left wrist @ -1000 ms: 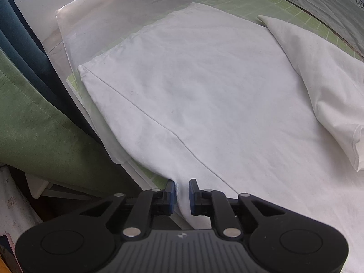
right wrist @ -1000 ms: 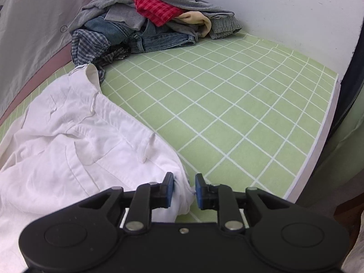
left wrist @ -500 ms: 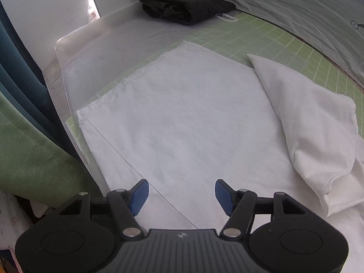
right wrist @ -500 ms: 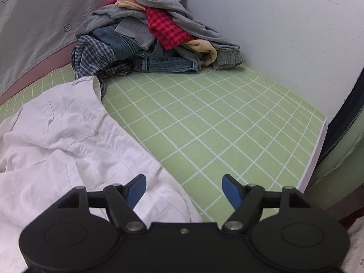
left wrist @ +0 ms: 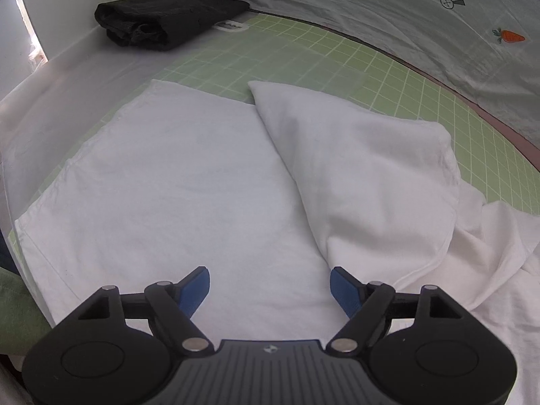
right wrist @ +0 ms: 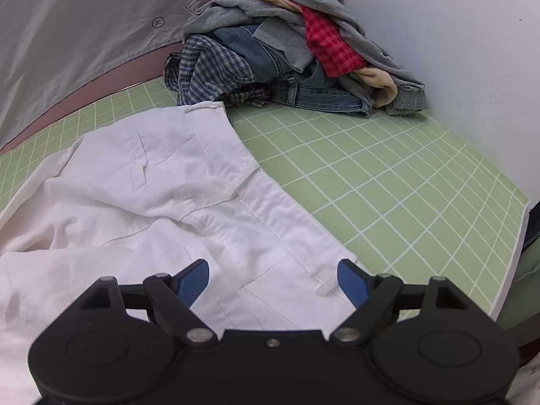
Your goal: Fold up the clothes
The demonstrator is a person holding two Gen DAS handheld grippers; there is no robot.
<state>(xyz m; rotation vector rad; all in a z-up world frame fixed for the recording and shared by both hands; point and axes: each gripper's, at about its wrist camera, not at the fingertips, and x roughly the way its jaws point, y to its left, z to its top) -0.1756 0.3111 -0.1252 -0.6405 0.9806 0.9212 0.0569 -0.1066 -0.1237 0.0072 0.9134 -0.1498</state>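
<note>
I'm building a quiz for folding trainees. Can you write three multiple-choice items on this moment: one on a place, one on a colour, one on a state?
1. Where does the pile of unfolded clothes lie?
A. in the mat's far corner by the wall
B. on the white trousers
C. under the right gripper

2. What colour is the folded garment at the far end of the table?
A. red
B. black
C. green

3. How do the left gripper's jaws stand over the white trousers?
A. shut on the cloth
B. apart, gripping nothing
C. shut on the mat

Answers: 1 A, the pile sits against the white wall; 2 B, it is plainly black; 3 B, the jaws are opening with only flat cloth below.
</note>
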